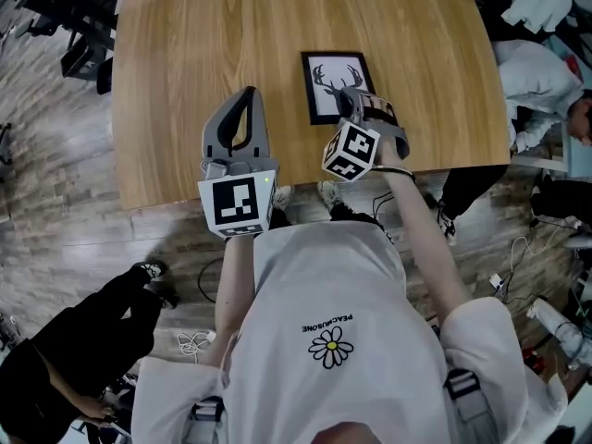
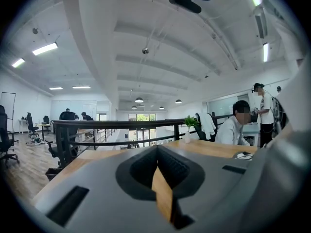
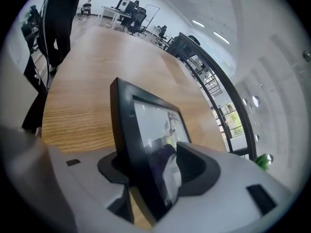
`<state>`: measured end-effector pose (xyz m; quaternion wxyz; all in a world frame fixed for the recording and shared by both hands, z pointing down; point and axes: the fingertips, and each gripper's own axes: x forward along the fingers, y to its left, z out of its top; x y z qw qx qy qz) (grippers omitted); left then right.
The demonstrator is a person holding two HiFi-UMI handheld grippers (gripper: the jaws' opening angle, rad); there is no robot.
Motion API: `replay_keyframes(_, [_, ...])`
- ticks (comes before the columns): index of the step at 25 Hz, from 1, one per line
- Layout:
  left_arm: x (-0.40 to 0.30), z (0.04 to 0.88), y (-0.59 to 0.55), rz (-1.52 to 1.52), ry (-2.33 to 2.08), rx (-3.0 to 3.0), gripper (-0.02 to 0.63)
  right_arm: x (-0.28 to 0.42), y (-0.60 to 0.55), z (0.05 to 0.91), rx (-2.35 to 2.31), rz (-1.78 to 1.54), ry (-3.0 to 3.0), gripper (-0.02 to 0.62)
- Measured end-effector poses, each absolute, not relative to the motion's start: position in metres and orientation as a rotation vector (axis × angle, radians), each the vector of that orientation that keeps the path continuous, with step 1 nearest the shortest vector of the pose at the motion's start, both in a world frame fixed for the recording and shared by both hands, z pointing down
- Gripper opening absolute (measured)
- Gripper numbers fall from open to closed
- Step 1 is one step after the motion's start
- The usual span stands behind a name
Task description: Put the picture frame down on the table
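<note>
Head view: the picture frame (image 1: 337, 86), with a deer drawing on it, faces up over the wooden table (image 1: 203, 44), near the front edge. The right gripper (image 1: 356, 109) is at the frame's near end. The left gripper (image 1: 239, 141) is beside the frame, not touching it.

Left gripper view: its jaws are pressed together with nothing between them.

Right gripper view: its jaws squeeze the frame's black edge.

One picture frame (image 1: 337, 85), one table (image 1: 203, 54), two tools, left tool (image 1: 249, 94), right tool (image 1: 351, 105)

head: steeply down on table (image 1: 185, 63) | left view: level across room | right view: same table, close
</note>
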<state>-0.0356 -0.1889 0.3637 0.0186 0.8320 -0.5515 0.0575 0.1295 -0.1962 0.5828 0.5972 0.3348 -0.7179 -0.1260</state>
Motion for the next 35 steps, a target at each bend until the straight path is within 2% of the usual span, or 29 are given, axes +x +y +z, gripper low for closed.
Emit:
replay_keyframes(13, [-0.029, 0.362, -0.192, 0.175, -1.712, 2.593, 0.015, 0.123, -0.188, 0.589, 0.615, -0.137, -1.777, 0.296])
replay_keyframes(35, [-0.027, 0.369, -0.189, 0.169, -1.686, 2.584, 0.015, 0.124, -0.183, 0.584, 0.45, -0.022, -1.845, 0.325])
